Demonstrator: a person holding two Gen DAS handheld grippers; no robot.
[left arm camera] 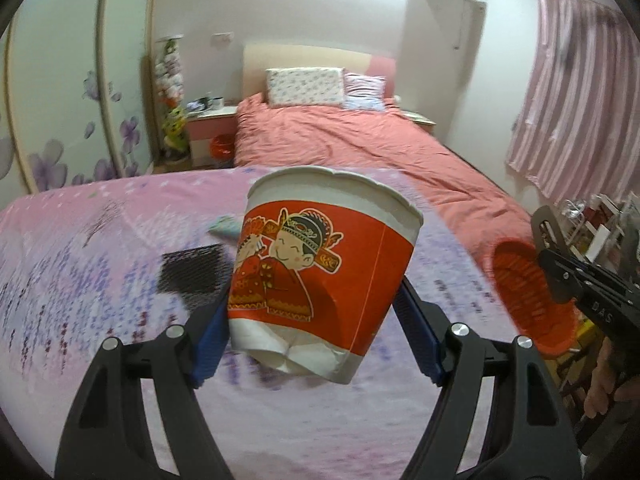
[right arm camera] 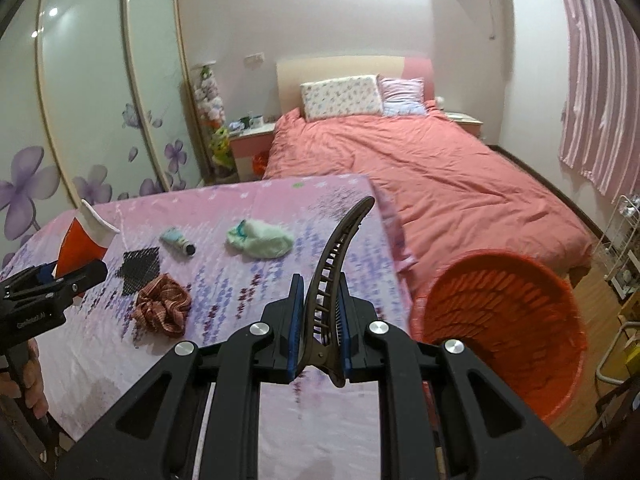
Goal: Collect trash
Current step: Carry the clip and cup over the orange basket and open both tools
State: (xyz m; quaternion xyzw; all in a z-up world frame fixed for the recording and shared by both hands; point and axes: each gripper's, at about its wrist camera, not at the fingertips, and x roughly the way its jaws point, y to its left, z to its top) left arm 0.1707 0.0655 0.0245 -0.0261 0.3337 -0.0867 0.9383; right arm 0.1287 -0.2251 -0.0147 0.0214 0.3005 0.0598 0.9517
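Observation:
My left gripper (left arm camera: 320, 336) is shut on a red and white paper cup (left arm camera: 320, 264), dented at its base and held upright above the purple-pink tablecloth (left arm camera: 100, 280). From the right wrist view this cup (right arm camera: 82, 240) shows at the far left, with the left gripper (right arm camera: 56, 280) under it. My right gripper (right arm camera: 320, 328) is shut on a dark curved hair clip (right arm camera: 340, 256) that sticks up and forward. An orange bin (right arm camera: 512, 320) stands on the floor just right of the table; in the left wrist view the bin (left arm camera: 524, 292) sits beside the right gripper's fingers (left arm camera: 560, 276).
On the cloth (right arm camera: 280, 420) lie a striped scrunchie (right arm camera: 162, 308), a black mesh patch (right arm camera: 140, 270), a small tube (right arm camera: 176, 240) and a pale green cloth (right arm camera: 260, 240). A bed with a salmon cover (right arm camera: 420, 176) lies beyond. A wardrobe (right arm camera: 100, 100) stands left, pink curtains (right arm camera: 596, 80) right.

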